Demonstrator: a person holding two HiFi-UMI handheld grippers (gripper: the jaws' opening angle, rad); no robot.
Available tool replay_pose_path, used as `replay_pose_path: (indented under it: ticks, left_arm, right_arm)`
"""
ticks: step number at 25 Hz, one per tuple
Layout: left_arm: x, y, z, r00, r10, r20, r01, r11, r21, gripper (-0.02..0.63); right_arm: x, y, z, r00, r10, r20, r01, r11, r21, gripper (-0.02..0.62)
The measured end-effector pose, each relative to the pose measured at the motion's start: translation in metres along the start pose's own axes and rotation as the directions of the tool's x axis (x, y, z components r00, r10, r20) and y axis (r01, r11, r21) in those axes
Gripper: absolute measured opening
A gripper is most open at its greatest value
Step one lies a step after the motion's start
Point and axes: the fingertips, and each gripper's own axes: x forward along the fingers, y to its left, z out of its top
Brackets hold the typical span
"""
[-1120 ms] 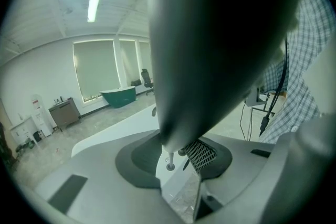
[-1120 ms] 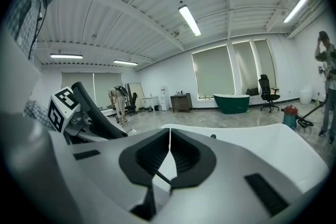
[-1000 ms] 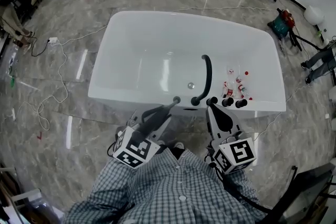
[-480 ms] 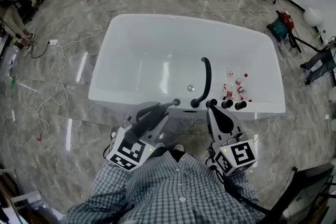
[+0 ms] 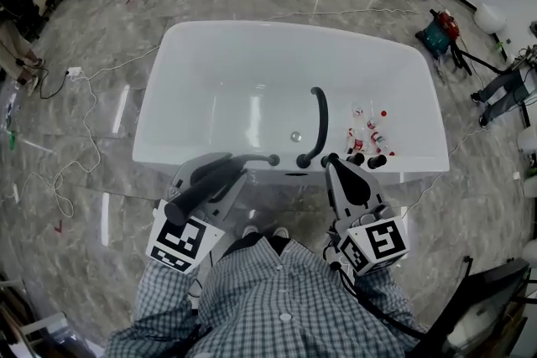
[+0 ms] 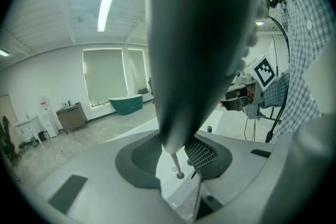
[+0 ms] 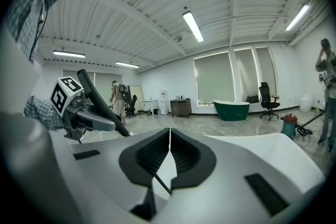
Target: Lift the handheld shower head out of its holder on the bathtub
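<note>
Up and back toward 8 o'clock goes the left gripper (image 5: 228,173) compared with a second ago, and the shower head (image 5: 200,192) comes with it. Earlier only a dark knob showed at the tub rim; now the whole dark handle lies in plain sight in the head view, clear of the rim. The right gripper (image 5: 331,164) sits about where it was.

The left gripper is clenched on the shower head. In the left gripper view the thick dark handle (image 6: 199,34) fills the space between the two wide-spread jaws (image 6: 177,159) and rises toward 12 o'clock out of the picture. Its tapered lower end gives way to a thin stem that runs down to a small round fitting (image 6: 179,176) on the white rim.

In the head view the handle slants from 8 o'clock, near the left marker cube (image 5: 178,241), up toward 2 o'clock, where the stem reaches the round fitting (image 5: 273,159) on the near rim of the bathtub (image 5: 285,33).

At 3 o'clock from the fitting stands the black curved spout (image 5: 319,123), then the dark tap knobs (image 5: 362,160). The right gripper's tips lie just at the rim between spout base and knobs. Its jaws are pressed together with nothing between them (image 7: 169,157).

Small red-and-white bottles (image 5: 369,134) lie inside the tub at 12 o'clock from the knobs. A checked shirt (image 5: 277,310) fills the view at 6 o'clock.
</note>
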Motion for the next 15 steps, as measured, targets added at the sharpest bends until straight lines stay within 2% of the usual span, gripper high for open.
replay_pose_path:
  ticks: [9, 15]
  left_arm:
    - [-0.0004, -0.0003, 0.0019, 1.0, -0.027, 0.008, 0.027, 1.0, 0.009, 0.141]
    - [-0.0019, 0.0049, 0.0035, 1.0, -0.023, 0.015, 0.023, 1.0, 0.011, 0.141]
  right_arm:
    - [0.0006, -0.0047, 0.004, 0.999, -0.046, 0.007, 0.046, 0.999, -0.021, 0.018]
    - [0.0047, 0.0013, 0.0058, 0.999, -0.036, -0.001, 0.036, 0.999, -0.04, 0.018]
